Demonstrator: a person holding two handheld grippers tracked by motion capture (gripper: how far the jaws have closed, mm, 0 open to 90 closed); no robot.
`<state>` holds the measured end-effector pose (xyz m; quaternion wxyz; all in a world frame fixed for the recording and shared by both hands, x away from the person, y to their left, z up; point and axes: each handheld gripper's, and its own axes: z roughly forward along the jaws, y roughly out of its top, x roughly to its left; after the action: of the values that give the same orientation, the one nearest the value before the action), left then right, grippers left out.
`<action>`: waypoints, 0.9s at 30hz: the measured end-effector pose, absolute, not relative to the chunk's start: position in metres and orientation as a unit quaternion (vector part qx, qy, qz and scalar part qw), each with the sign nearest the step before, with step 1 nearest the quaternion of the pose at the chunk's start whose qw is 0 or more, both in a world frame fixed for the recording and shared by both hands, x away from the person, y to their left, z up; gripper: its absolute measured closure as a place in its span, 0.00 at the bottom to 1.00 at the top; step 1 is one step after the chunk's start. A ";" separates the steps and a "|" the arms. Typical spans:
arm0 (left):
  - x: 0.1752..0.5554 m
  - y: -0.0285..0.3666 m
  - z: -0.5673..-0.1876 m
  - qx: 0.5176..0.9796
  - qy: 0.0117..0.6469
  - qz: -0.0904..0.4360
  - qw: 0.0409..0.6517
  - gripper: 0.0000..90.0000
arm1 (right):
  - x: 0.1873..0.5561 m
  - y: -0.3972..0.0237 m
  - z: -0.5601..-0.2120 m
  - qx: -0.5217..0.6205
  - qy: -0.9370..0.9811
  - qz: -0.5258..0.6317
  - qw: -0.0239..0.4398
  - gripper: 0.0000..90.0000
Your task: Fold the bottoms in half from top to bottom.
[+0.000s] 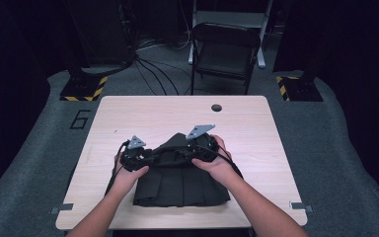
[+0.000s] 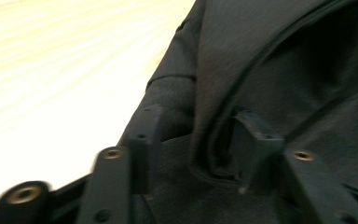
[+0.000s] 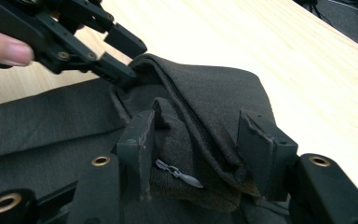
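Now, garment: a dark grey pleated woven skirt [image 1: 180, 185] is lying on the pale wooden desk [image 1: 256, 143], spreading toward the near edge, roughly midway between the left and right edges; its waistband end is bunching up toward the middle of the desk.

Left gripper: the black two-jaw left gripper [image 1: 145, 157] is sitting at the skirt's left upper corner, held in the person's left hand [image 1: 128, 173]. In the left gripper view [image 2: 198, 135] a folded ridge of cloth is running up between the jaws; they are standing apart, and the blur is keeping me from saying whether the pads are pressing on the fabric.

Right gripper: the black two-jaw right gripper [image 1: 190, 150] is working the waistband from the right, held in the right hand [image 1: 219, 165]. In the right gripper view [image 3: 196, 140] the jaws are straddling a thick fold of cloth, fabric lying against both pads, so it is looking clamped on the skirt.

Zip pull: a small silver metal zip pull [image 3: 179, 173] is showing just beside the right gripper's left-hand jaw.

Meeting point: in that same view the left gripper [image 3: 123, 58] is touching the fold's far end.
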<state>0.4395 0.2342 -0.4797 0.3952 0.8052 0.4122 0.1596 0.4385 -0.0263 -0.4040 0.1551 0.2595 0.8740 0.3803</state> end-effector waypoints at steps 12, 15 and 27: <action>0.435 0.243 -0.441 0.805 0.378 0.175 0.422 0.94 | 0.432 -0.052 -0.400 0.241 0.882 0.359 0.185 0.67; 0.434 0.242 -0.433 0.808 0.370 0.177 0.423 0.94 | 0.432 -0.057 -0.399 0.230 0.887 0.359 0.177 0.76; 0.437 0.239 -0.383 0.814 0.337 0.183 0.437 0.94 | 0.439 -0.068 -0.379 0.259 0.873 0.374 0.175 0.87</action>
<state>0.4372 0.2387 -0.3829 0.4367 0.8136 0.3374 0.1829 0.4388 -0.0684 -0.3786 0.1745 0.2595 0.8729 0.3745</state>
